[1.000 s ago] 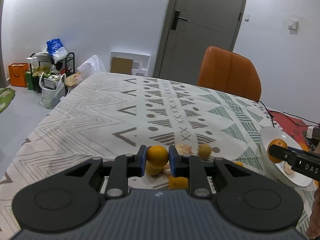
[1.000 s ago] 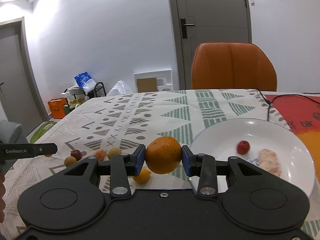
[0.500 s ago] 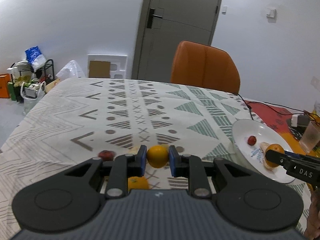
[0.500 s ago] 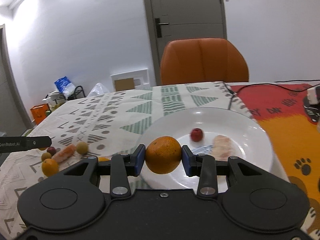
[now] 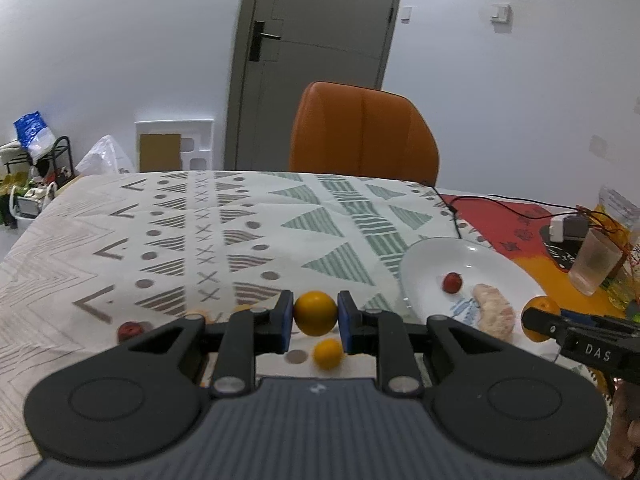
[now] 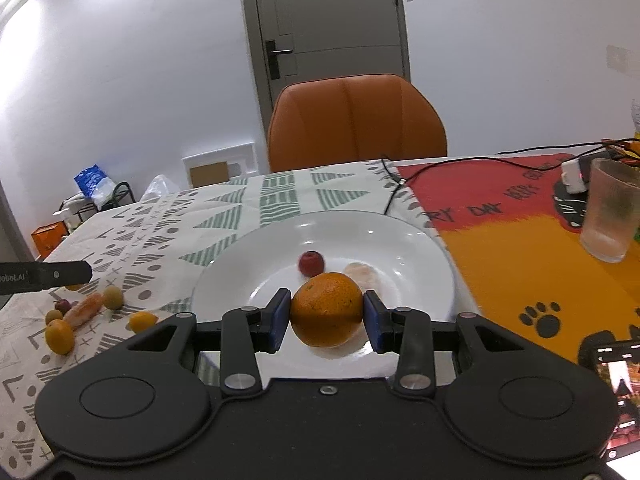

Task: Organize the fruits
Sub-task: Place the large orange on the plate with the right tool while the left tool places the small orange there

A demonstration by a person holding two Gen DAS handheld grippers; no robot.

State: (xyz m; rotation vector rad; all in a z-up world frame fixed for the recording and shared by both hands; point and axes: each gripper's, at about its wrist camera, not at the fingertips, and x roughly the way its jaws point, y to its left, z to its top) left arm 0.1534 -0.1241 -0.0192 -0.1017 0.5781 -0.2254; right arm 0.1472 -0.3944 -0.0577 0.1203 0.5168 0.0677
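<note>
My left gripper (image 5: pixel 315 316) is shut on a small yellow-orange fruit (image 5: pixel 315 313), held above the patterned tablecloth, left of the white plate (image 5: pixel 424 264). My right gripper (image 6: pixel 326 316) is shut on a large orange (image 6: pixel 326 314), held over the near part of the white plate (image 6: pixel 400 236). The plate holds a small red fruit (image 6: pixel 311 263) and a pale pink piece (image 6: pixel 362 274). Several small fruits lie loose on the cloth at the left (image 6: pixel 60 336). One yellow fruit (image 5: pixel 328 354) lies below my left gripper.
An orange chair (image 5: pixel 362 132) stands at the table's far side. A ribbed glass (image 6: pixel 610 216) stands on the red and orange mat (image 6: pixel 520 264) at the right. A black cable (image 6: pixel 394 188) runs past the plate's far edge. A phone (image 6: pixel 616 376) lies at the near right.
Both grippers moved right toward the plate with their fruit. The right gripper and its orange went from beside the plate to over it.
</note>
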